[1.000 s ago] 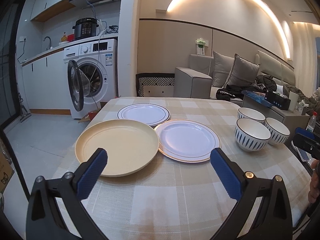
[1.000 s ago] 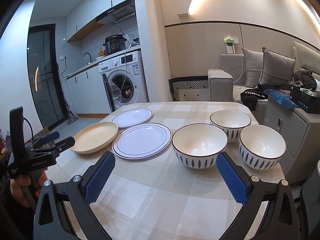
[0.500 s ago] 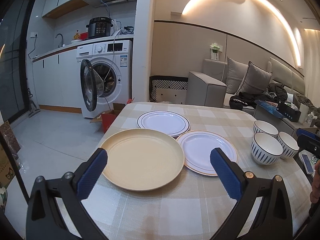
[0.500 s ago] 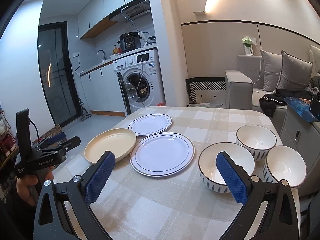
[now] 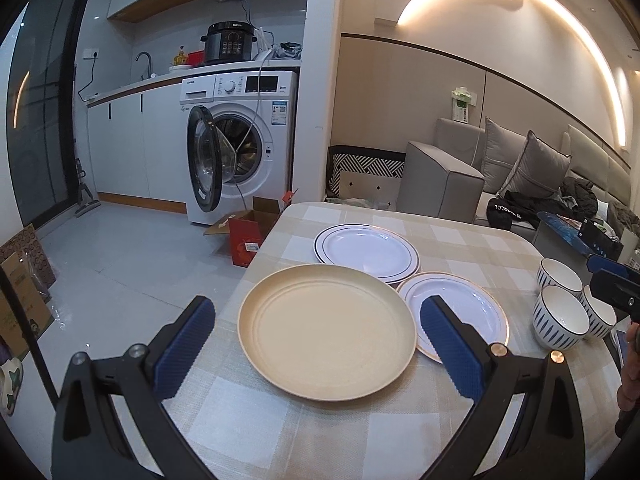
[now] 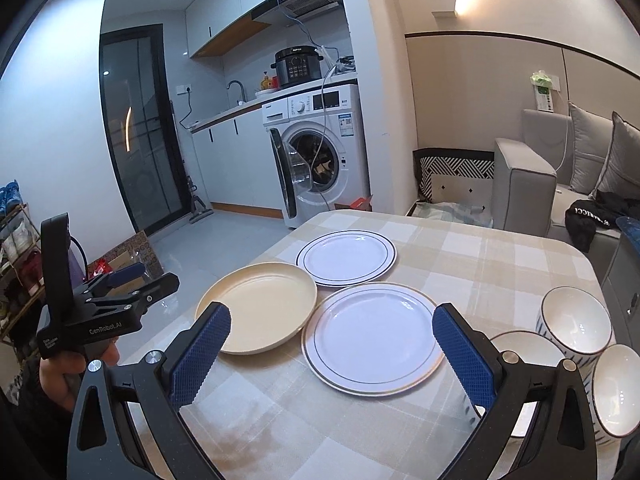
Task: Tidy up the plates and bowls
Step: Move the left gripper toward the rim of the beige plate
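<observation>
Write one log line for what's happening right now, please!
stage: approach | left gripper: open, facing cream plate | right gripper: open, facing gold-rimmed plate | held: nothing | bowls: untouched

Bare checked tablecloth [image 6: 280, 420] lies open at the near edge; farther in, the round cream plate [image 5: 326, 330], two white rimmed plates [image 6: 374, 338] and three blue-patterned white bowls [image 5: 560, 322] block the way.

Both grippers are black frames with angular arms. The left gripper [image 5: 316, 344] and the right gripper [image 6: 330, 354] carry blue, knurled finger pads and round silver or brass screw heads. White "GenRobot.AI" lettering marks the left one's side.
</observation>
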`<state>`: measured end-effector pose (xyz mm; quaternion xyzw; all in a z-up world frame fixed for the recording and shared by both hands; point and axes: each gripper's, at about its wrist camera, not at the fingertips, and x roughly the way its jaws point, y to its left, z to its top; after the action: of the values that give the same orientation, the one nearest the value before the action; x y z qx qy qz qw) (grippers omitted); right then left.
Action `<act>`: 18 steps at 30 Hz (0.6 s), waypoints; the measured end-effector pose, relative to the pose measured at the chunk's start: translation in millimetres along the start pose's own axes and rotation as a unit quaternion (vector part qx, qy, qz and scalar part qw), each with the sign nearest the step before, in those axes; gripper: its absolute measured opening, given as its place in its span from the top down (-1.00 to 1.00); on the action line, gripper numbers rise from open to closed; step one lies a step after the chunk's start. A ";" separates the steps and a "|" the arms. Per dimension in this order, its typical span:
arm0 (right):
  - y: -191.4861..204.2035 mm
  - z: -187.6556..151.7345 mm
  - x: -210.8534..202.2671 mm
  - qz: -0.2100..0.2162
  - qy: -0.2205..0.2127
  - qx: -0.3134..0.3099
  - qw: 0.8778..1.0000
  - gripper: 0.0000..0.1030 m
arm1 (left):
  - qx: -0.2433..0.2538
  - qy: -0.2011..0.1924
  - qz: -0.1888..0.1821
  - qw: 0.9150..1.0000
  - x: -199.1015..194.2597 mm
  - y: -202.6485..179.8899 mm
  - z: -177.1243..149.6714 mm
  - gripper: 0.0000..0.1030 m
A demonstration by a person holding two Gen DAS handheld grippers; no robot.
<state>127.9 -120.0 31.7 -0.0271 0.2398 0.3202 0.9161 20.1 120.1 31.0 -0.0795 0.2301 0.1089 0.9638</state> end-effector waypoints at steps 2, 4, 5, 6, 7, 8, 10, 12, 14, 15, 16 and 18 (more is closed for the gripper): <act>2.0 5.1 8.7 0.007 0.006 0.001 1.000 -1.00 | -0.005 0.004 0.007 1.000 2.8 5.1 1.8 -1.00; 3.2 8.9 19.1 0.012 0.014 0.001 1.000 -1.00 | -0.015 0.012 0.011 1.000 7.8 12.0 1.9 -1.00; 5.0 10.9 25.4 0.016 0.017 0.001 1.000 -1.00 | -0.020 0.016 0.013 1.000 10.3 15.7 1.2 -1.00; 6.7 12.6 31.8 0.020 0.021 0.001 1.000 -1.00 | -0.026 0.020 0.015 0.999 13.4 19.5 0.7 -1.00; 7.9 12.9 37.1 0.024 0.025 0.001 0.999 -1.00 | -0.032 0.024 0.016 0.999 16.3 22.8 0.0 -1.00; 9.9 13.7 44.6 0.026 0.030 0.000 0.999 -1.00 | -0.035 0.027 0.017 0.999 19.2 25.4 -1.2 -1.00; 14.3 14.3 56.0 0.032 0.037 -0.001 0.999 -1.00 | -0.040 0.035 0.022 0.998 25.4 29.1 -2.8 -1.00; 17.0 14.0 66.3 0.036 0.045 0.003 0.998 -1.00 | -0.041 0.040 0.024 0.998 30.3 30.9 -3.2 -1.00; 19.6 15.5 73.2 0.040 0.048 0.004 0.998 -1.00 | -0.039 0.039 0.025 0.998 31.0 31.7 0.1 -1.00; 21.4 17.8 75.1 0.043 0.047 0.003 0.998 -1.00 | -0.037 0.037 0.025 0.998 29.8 31.4 2.4 -1.00; 22.9 20.8 75.5 0.044 0.046 -0.001 0.998 -1.00 | -0.035 0.034 0.025 0.999 28.0 30.8 5.0 -1.00; 23.0 26.8 75.0 0.041 0.036 -0.009 0.998 -1.00 | -0.031 0.025 0.023 0.999 22.3 30.6 10.8 -1.00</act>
<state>176.4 -53.3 23.6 -0.0376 0.2707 0.3581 0.8928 36.6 155.6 27.2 -0.1065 0.2526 0.1364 0.9520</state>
